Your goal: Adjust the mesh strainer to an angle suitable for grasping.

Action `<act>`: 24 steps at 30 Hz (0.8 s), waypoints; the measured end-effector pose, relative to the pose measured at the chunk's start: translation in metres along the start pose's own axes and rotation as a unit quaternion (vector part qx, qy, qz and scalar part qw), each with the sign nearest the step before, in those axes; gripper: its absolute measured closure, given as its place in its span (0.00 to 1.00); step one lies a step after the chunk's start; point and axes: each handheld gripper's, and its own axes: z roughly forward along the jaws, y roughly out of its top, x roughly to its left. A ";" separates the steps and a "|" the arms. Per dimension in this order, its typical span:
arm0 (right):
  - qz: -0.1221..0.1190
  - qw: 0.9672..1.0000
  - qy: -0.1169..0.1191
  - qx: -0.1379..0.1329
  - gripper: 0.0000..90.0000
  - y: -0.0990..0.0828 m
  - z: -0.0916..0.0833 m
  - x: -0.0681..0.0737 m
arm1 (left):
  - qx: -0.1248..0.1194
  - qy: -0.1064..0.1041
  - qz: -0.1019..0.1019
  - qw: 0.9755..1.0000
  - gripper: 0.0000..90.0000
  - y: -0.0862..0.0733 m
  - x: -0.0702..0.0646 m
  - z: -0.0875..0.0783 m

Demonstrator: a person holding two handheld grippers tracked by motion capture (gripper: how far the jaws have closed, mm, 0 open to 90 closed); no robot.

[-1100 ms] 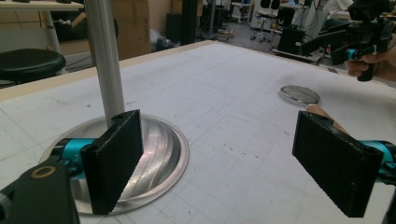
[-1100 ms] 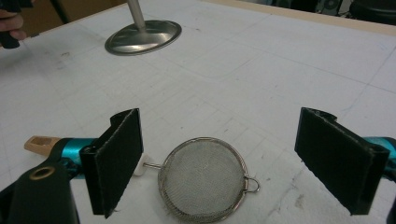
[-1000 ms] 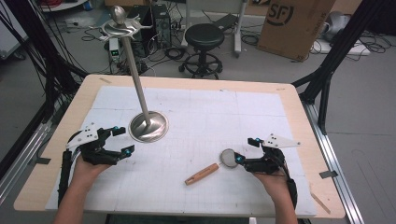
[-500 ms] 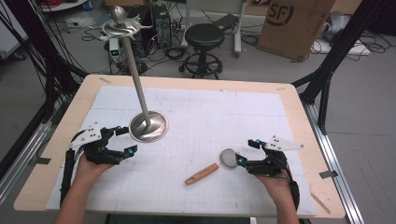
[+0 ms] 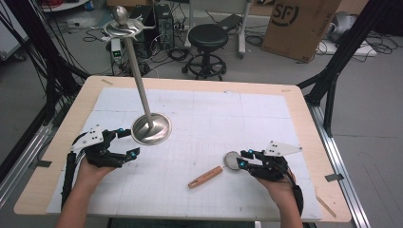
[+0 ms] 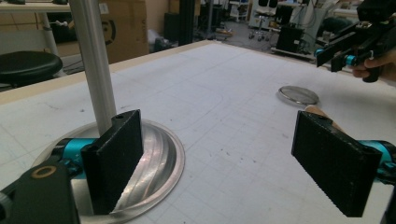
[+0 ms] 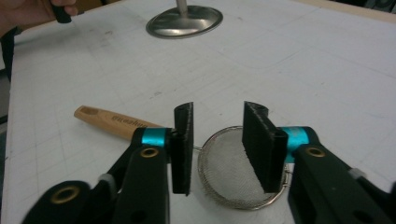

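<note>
While the left gripper (image 5: 127,142) holds its place beside the stand base (image 5: 151,128), the right gripper (image 5: 243,159) has advanced toward the strainer (image 5: 232,160) over the last second. In the earlier high views its jaws sit just short of the mesh bowl; now the jaw tips reach the bowl's rim.

Strainer position: flat on the tabletop (image 5: 304,102), front right of centre, bowl toward the right hand, wooden handle (image 5: 205,176) pointing toward the front edge and the left. It has not shifted between pictures.

Right jaws: partly open, a moderate gap between the pads. The right gripper view places the mesh bowl (image 7: 229,170) directly beneath and between the two pads, rim not yet pinched.

Left jaws: wide open, gripping nothing. In the left gripper view one pad (image 6: 116,158) stands over the stand base (image 6: 159,163), close beside the pole (image 6: 95,70); the other is well apart over bare tabletop.

Assessment: the approach to the strainer is nearly complete. The likely next step is to close on the rim. The left gripper appears positioned to steady the stand, whose hooked top ring (image 5: 121,28) probably receives the strainer.
</note>
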 end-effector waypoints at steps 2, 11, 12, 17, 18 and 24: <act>0.005 1.000 0.007 0.003 0.77 0.000 0.001 0.000 | 0.003 0.002 0.000 1.000 0.19 0.000 0.000 0.000; -0.004 0.999 0.030 0.012 0.86 0.001 0.008 0.009 | 0.007 0.001 -0.001 1.000 0.20 0.000 -0.001 0.002; -0.004 0.999 0.031 0.013 0.88 0.002 0.009 0.010 | 0.006 0.000 -0.002 1.000 0.19 0.000 -0.001 0.002; -0.008 0.999 0.046 0.015 0.92 0.004 0.016 0.016 | 0.004 -0.001 -0.001 1.000 0.20 0.000 -0.001 0.001; -0.008 0.999 0.051 0.018 0.93 0.005 0.018 0.018 | 0.004 -0.001 -0.001 1.000 0.20 0.000 -0.001 0.002; -0.036 0.994 0.087 0.047 0.96 0.006 0.034 0.029 | 0.002 -0.001 0.000 1.000 0.20 0.001 -0.001 0.001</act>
